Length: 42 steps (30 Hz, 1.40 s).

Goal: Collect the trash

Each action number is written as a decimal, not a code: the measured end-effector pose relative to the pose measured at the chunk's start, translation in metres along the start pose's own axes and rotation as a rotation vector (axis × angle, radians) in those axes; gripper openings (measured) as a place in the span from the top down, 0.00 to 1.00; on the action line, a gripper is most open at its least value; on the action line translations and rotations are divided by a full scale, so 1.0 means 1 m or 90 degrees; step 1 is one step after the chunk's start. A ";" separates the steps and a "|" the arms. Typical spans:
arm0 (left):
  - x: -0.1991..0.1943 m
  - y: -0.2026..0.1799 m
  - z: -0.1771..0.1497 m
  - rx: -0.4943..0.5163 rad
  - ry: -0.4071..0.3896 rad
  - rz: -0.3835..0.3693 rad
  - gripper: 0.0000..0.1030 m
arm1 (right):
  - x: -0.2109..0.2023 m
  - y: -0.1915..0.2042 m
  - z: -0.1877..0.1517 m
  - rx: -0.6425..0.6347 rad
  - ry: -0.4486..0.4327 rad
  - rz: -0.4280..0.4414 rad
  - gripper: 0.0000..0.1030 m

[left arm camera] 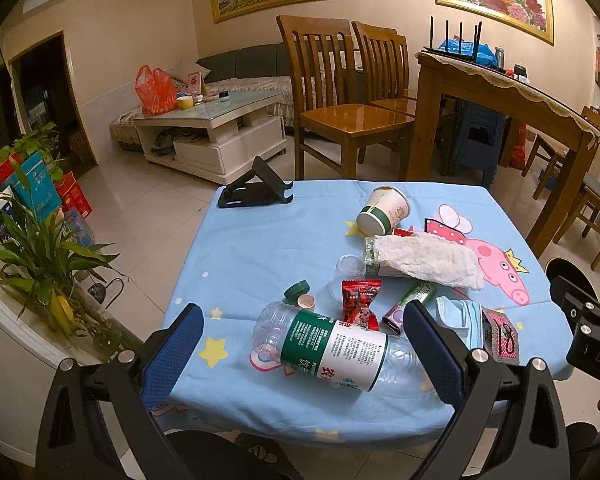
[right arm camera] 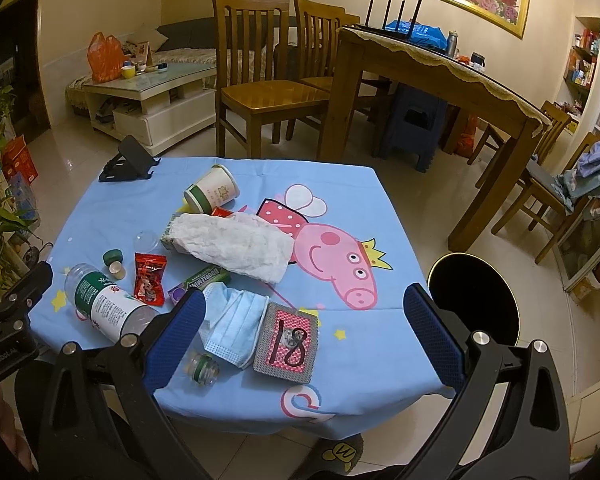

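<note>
Both grippers hover with jaws wide and empty over a small table (right arm camera: pixel 356 396) strewn with trash.

The left gripper (left arm camera: pixel 300 350) has its jaws spread to either side of a clear plastic bottle (left arm camera: pixel 332 350) lying on its side; neither pad touches it. Just ahead of the bottle lie a red candy wrapper (left arm camera: pixel 360 304), two loose caps (left arm camera: pixel 300 296) and a clear plastic cup (left arm camera: pixel 346 274). The right gripper (right arm camera: pixel 304 338) frames a blue face mask (right arm camera: pixel 234 322) near its left pad, with a patterned packet (right arm camera: pixel 288 344) between the jaws, touching the mask. Further ahead lie a crumpled white tissue (right arm camera: pixel 236 246) and a tipped paper cup (right arm camera: pixel 212 194). A black round bin (right arm camera: pixel 476 300) sits beyond the right jaw, off the table edge.
</note>
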<state>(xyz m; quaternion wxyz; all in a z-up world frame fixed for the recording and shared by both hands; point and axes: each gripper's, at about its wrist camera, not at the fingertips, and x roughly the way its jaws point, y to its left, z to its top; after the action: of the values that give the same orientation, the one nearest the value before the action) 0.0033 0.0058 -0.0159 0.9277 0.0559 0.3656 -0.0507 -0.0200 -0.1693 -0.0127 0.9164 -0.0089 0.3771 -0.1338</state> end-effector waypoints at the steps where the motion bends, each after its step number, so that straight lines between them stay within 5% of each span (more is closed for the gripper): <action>1: 0.000 0.001 0.000 -0.001 0.000 -0.001 0.06 | 0.000 0.000 0.000 0.000 0.000 -0.001 0.05; 42: 0.005 0.011 -0.003 -0.012 0.009 -0.002 0.06 | 0.000 0.011 -0.005 -0.016 0.004 -0.004 0.05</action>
<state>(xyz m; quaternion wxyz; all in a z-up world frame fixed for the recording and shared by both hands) 0.0064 0.0164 -0.0209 0.9257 0.0466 0.3723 -0.0481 -0.0207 -0.1583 -0.0178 0.9146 -0.0210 0.3815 -0.1323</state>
